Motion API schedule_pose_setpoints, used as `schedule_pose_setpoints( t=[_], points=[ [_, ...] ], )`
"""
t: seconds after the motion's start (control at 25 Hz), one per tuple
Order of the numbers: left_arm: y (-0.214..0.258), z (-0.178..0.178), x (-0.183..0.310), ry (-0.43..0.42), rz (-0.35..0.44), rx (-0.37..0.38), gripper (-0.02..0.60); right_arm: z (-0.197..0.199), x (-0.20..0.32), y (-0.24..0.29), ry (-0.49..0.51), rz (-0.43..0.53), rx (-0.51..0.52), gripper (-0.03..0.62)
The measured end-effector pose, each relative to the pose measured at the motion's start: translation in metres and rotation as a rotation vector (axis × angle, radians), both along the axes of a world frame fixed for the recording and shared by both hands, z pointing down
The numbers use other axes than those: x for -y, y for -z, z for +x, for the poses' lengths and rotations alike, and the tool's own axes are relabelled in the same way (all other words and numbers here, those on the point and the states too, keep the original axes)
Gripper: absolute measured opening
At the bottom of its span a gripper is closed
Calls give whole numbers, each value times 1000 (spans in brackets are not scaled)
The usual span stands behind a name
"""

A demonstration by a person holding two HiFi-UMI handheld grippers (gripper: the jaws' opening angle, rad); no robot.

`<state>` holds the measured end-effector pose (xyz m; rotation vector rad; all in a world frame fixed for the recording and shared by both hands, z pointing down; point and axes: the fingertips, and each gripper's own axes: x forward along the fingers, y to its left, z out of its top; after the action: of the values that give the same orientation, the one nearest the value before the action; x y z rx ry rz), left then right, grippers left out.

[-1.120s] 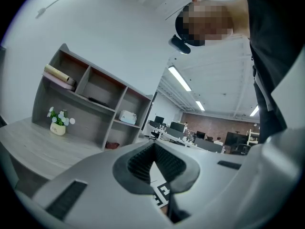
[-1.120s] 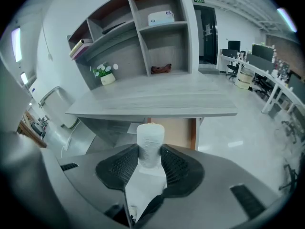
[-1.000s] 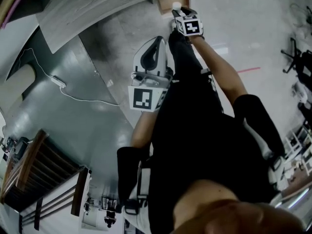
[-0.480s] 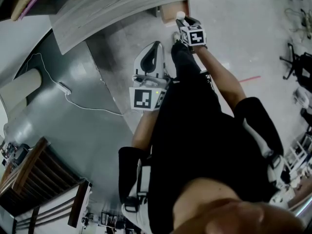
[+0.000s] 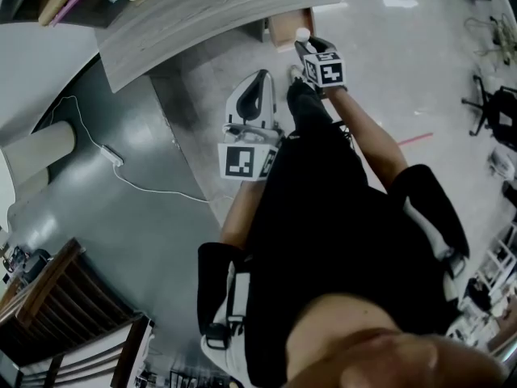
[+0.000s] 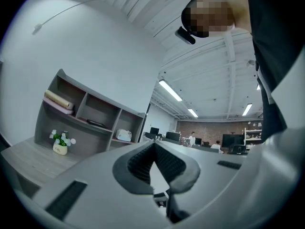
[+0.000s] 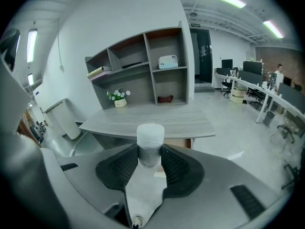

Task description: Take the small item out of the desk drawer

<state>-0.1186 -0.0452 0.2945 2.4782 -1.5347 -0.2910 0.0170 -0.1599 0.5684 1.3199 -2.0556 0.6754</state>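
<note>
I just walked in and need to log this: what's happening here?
A person holds a small white cylinder clamped in the right tool, close to the open brown drawer of the grey wood-grain desk. The left tool is shut on nothing and held near the person's body.

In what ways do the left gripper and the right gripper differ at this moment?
The right gripper is shut on a small white cylinder; the left gripper holds nothing, its jaws together. The right gripper reaches toward the desk; the left gripper is nearer the person's body. Both carry a marker cube.
</note>
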Motion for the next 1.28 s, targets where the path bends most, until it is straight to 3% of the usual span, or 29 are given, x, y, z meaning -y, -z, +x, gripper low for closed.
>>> schedule_pose_setpoints(
  t=[0.24, 0.36, 0.64, 1.28],
  points=[
    [5, -12, -22, -12, 6, -7, -2, -6, -22, 30, -20, 49, 20, 150],
    [0, -19, -35, -35, 10, 37, -2, -10, -34, 48, -30, 76, 31, 150],
    [-4, -27, -51, -49, -9, 41, -2, -16, -62, 85, -40, 122, 89, 150],
    [1, 25, -53, -78, -28, 43, -2, 20, -87, 153, -15, 198, 163, 150]
  ],
)
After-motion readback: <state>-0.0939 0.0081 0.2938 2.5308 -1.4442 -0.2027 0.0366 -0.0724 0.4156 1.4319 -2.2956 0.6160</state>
